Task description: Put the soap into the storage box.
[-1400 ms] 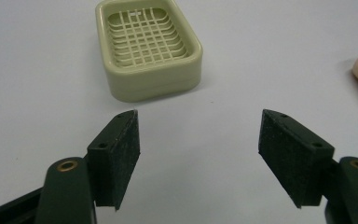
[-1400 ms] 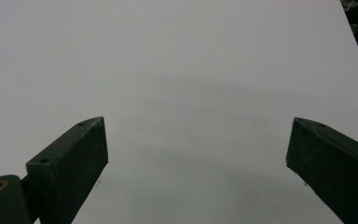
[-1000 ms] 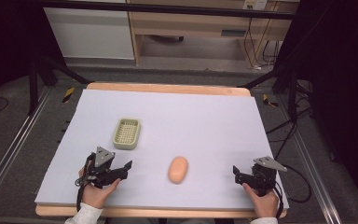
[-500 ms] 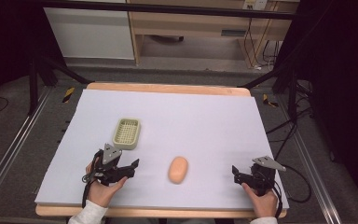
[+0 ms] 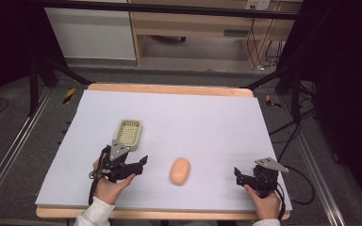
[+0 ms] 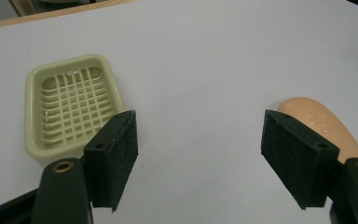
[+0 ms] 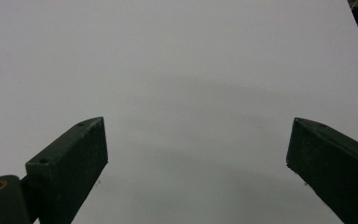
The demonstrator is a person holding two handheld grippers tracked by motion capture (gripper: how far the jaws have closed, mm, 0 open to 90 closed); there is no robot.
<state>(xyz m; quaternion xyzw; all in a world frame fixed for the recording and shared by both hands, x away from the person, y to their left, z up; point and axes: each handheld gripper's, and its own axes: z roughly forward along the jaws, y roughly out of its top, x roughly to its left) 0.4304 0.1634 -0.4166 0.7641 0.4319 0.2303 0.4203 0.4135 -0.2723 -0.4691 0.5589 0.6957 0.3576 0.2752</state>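
An orange oval soap bar [image 5: 180, 170] lies on the white table sheet near the front middle. A pale green slatted soap dish [image 5: 128, 132] sits empty to its left and farther back. My left gripper [image 5: 140, 165] hovers just in front of the dish, pointing right toward the soap. Its jaws are open with nothing between them. In the left gripper view [image 6: 200, 154] the dish [image 6: 70, 107] lies behind the left jaw and the soap [image 6: 321, 123] behind the right jaw. My right gripper [image 5: 238, 176] rests at the front right, open over bare sheet [image 7: 196, 163].
The white sheet [image 5: 193, 117] covers a wooden table whose edge [image 5: 169, 88] shows at the back. Cables [image 5: 301, 179] trail off the right side. Metal rails run along the floor on both sides, and a cabinet stands behind the table.
My left gripper has lifted and moved right and a little forward, closer to the soap and dish. The right gripper, soap and dish have stayed put.
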